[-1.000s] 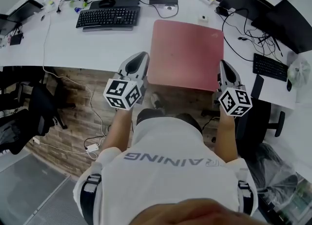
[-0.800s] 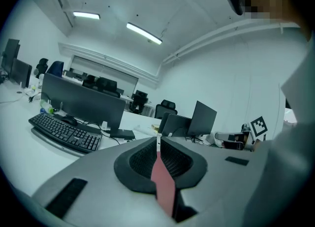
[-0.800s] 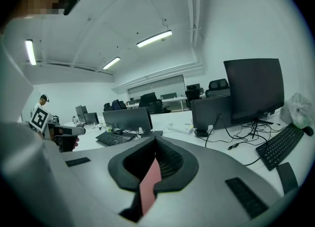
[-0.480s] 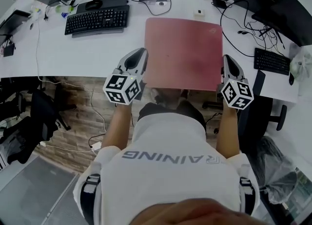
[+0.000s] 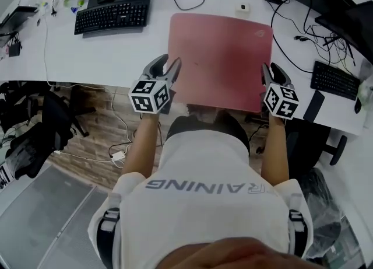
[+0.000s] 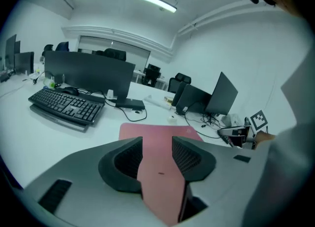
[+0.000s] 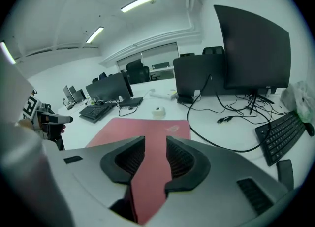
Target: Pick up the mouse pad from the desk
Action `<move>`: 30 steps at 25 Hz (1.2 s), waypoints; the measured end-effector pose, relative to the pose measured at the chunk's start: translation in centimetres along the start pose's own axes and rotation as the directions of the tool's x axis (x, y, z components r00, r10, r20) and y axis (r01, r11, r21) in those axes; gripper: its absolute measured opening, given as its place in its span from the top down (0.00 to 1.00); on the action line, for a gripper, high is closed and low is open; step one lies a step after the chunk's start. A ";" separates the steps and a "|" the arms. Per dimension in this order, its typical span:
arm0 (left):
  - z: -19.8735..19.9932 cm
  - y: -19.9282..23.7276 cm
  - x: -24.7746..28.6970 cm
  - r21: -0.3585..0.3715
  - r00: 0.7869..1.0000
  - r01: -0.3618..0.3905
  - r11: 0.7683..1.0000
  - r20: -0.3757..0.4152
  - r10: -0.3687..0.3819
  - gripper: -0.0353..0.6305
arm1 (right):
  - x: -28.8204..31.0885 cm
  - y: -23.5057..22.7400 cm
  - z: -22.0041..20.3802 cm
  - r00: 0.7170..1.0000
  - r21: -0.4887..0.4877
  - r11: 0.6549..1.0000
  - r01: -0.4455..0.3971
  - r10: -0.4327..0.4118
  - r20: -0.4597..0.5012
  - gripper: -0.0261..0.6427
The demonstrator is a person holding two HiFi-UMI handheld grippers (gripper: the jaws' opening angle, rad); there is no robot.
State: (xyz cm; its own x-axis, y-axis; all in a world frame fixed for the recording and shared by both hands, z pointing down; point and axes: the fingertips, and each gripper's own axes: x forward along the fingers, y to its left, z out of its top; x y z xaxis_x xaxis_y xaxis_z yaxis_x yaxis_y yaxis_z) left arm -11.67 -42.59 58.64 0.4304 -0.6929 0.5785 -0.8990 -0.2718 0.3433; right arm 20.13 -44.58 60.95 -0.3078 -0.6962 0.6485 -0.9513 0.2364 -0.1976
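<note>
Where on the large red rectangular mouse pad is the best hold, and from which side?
Grip the large red rectangular mouse pad at its two near corners, coming from the person's side of the white desk. It lies flat and thin, and its near edge seems to reach past the desk's front edge, leaving room beneath. Being wide, it would probably sag from one hold.

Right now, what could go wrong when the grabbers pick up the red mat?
Both jaws have just been opening; nothing is clamped between them. The mouse pad hangs over the desk edge, so a nudge from the left gripper or right gripper might slide it off. Lifted, it may snag the black cable beside it.
</note>
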 end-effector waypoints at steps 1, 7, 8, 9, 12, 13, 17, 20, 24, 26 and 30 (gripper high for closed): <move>-0.8 0.5 0.7 0.003 0.999 -0.022 1.000 -0.026 0.022 0.66 | 0.8 -0.5 -0.7 1.000 -0.001 1.000 0.003 -0.003 -0.024 0.72; -6.4 4.1 4.6 0.047 0.963 -0.142 0.989 -0.224 0.149 0.50 | 5.0 -3.3 -6.2 0.980 -0.018 0.998 0.052 -0.054 -0.193 0.51; -7.4 4.7 5.1 0.058 0.951 -0.159 0.986 -0.258 0.169 0.47 | 5.5 -3.6 -7.2 0.973 -0.024 0.998 0.059 -0.063 -0.221 0.49; -8.5 5.1 5.5 0.070 0.938 -0.173 0.983 -0.292 0.185 0.46 | 6.0 -3.8 -8.2 0.967 -0.029 0.998 0.064 -0.069 -0.246 0.48; -10.9 6.0 6.8 0.102 0.901 -0.199 0.975 -0.373 0.223 0.43 | 7.2 -4.3 -10.4 0.950 -0.039 0.996 0.078 -0.086 -0.301 0.44; -11.5 6.2 7.1 0.110 0.890 -0.209 0.972 -0.390 0.236 0.42 | 7.4 -4.5 -10.9 0.946 -0.043 0.995 0.086 -0.095 -0.311 0.44; -13.4 6.5 7.5 0.129 0.860 -0.237 0.963 -0.432 0.270 0.41 | 7.5 -5.1 -11.7 0.943 -0.038 0.994 0.103 -0.109 -0.314 0.42; -13.7 6.6 7.7 0.097 0.870 -0.250 0.963 -0.414 0.268 0.41 | 7.5 -5.1 -11.5 0.947 -0.034 0.993 0.111 -0.116 -0.300 0.42; -13.8 6.5 7.7 0.085 0.878 -0.247 0.965 -0.402 0.260 0.41 | 7.3 -4.8 -11.8 0.948 -0.026 0.989 0.145 -0.147 -0.284 0.46; -13.8 6.5 7.7 0.084 0.876 -0.244 0.966 -0.408 0.257 0.41 | 7.3 -4.6 -11.9 0.947 -0.022 0.989 0.148 -0.148 -0.286 0.49; -13.8 6.3 7.6 0.084 0.875 -0.246 0.966 -0.409 0.259 0.44 | 7.4 -3.9 -11.8 0.944 -0.034 0.992 0.123 -0.128 -0.305 0.58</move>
State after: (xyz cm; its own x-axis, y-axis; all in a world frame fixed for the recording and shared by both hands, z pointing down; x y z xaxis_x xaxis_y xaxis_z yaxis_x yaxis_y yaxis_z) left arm -13.00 -40.38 75.39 0.1769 -0.4036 0.8977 -0.9808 -0.1480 0.1268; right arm 21.70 -42.65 75.23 -0.1639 -0.4803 0.8616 -0.9809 0.1718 -0.0909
